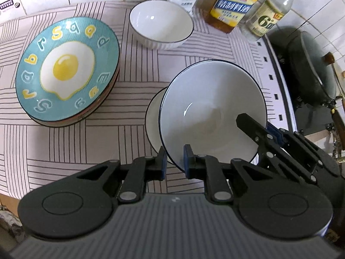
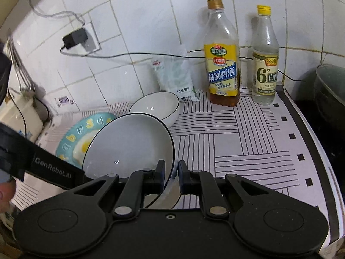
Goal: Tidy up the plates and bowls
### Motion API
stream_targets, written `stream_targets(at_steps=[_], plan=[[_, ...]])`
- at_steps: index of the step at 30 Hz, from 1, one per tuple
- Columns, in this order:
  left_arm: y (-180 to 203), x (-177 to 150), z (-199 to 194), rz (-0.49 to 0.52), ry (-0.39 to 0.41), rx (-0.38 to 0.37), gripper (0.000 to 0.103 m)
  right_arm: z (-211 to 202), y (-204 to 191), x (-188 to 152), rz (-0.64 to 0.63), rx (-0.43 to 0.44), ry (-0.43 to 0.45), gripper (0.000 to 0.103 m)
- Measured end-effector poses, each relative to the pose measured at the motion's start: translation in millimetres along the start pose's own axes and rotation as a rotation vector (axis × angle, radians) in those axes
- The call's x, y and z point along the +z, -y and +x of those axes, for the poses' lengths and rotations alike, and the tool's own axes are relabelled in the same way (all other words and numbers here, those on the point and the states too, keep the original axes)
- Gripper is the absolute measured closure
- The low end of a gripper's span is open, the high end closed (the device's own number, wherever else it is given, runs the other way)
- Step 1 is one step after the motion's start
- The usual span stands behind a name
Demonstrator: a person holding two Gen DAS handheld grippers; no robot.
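Both grippers hold one white bowl (image 1: 211,108) with a dark rim, tilted above the striped counter mat (image 1: 133,99). My left gripper (image 1: 175,161) is shut on its near rim. My right gripper (image 1: 266,127) is shut on its right rim, one finger inside. In the right wrist view, the right gripper (image 2: 171,172) pinches the same bowl (image 2: 129,142). A second white bowl (image 1: 153,116) sits on the mat partly under the held one. A third white bowl (image 1: 160,21) stands at the back. A blue fried-egg plate (image 1: 66,64) tops a plate stack at left.
Two bottles (image 2: 222,64) (image 2: 265,64) and a white bag (image 2: 172,75) stand against the tiled wall. A dark wok (image 1: 312,71) sits on the stove past the mat's right edge. A plugged charger (image 2: 75,38) and its cable hang on the wall.
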State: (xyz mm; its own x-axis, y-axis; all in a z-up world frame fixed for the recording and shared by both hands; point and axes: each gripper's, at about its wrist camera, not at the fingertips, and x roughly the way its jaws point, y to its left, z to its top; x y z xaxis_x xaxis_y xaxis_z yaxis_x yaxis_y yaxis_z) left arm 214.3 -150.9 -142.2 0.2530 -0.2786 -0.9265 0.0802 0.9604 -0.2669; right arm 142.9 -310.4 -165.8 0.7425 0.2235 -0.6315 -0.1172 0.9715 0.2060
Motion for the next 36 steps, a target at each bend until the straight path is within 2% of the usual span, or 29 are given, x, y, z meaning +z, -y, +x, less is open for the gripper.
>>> stream_targets(at_steps=[18, 28, 32, 36], plan=[[-2, 11, 30, -0.011, -0.107, 0.031, 0.085, 25, -14, -4, -0.158, -0.065, -0.029, 0.087], [-6, 16, 33, -0.036, -0.143, 0.008, 0.081, 34, -18, -2, -0.238, -0.093, -0.046, 0.087], [-11, 18, 29, -0.053, -0.146, -0.013, 0.081, 31, -13, 5, -0.214, -0.062, -0.068, 0.084], [-18, 22, 13, -0.062, -0.118, -0.049, 0.076, 19, -3, 23, -0.128, 0.003, -0.049, 0.067]])
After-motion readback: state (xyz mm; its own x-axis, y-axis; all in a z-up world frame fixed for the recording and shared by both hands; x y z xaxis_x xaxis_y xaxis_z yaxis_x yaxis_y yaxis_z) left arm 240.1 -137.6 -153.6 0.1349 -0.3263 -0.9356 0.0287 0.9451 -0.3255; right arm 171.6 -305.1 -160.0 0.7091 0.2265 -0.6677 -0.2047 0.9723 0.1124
